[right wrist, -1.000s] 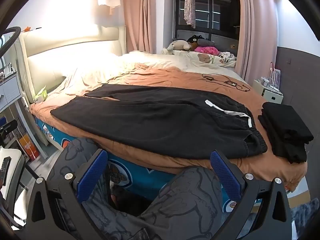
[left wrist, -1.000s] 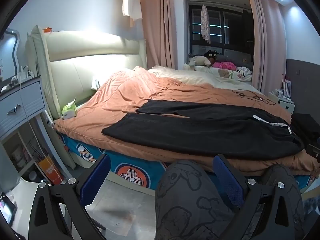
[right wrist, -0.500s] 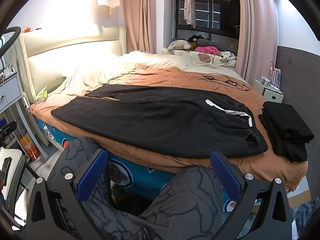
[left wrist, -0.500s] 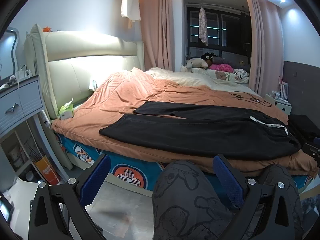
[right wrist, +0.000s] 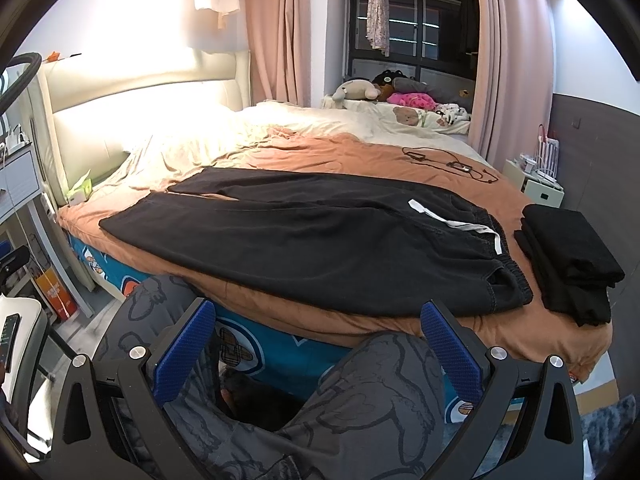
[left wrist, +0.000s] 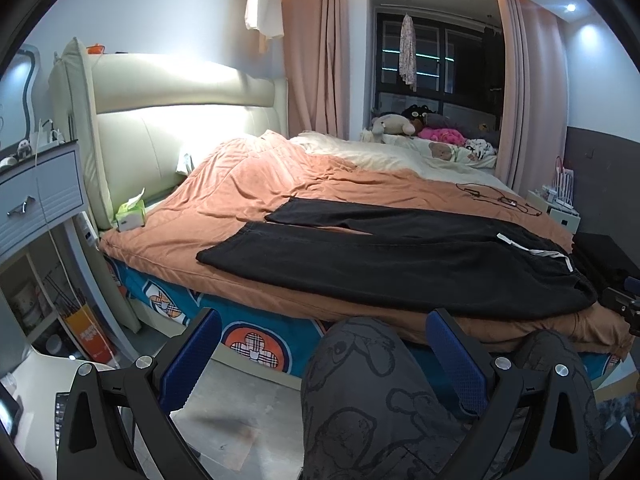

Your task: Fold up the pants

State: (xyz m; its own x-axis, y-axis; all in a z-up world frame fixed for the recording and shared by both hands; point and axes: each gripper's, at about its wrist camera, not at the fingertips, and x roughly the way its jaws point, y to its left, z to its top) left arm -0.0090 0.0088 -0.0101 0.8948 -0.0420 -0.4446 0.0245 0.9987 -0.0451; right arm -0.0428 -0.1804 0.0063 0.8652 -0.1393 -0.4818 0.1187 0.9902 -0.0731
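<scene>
The black pants (right wrist: 304, 240) lie spread flat on the orange bedspread (right wrist: 352, 156) along the near edge of the bed, waistband to the right and both legs running left toward the headboard (left wrist: 168, 120); the near leg sits just in from the mattress edge and the far leg lies beside it, the two parting slightly at the cuffs. A white drawstring (right wrist: 456, 224) trails across the waistband. Just right of the waistband, apart from it, rests a stack of folded black clothes (right wrist: 568, 256) near the right corner of the bed. Farther back on the bedspread a dark cable (right wrist: 448, 162) lies loose, and stuffed toys (right wrist: 384, 92) sit at the far end under the dark window, between pink curtains (left wrist: 316, 56). A green tissue box (left wrist: 131, 216) stands at the left end by the headboard, with a grey-blue nightstand (left wrist: 36, 196) beside it. The left hand-held gripper (left wrist: 324, 356) hangs low in front of the bed, its blue-padded fingers (left wrist: 192, 356) spread wide and released, grasping nothing, with the person's patterned grey trouser knee (left wrist: 360, 380) between them. The right hand-held gripper (right wrist: 316, 344) is likewise released and empty, held short of the mattress edge, well apart from the pants.
</scene>
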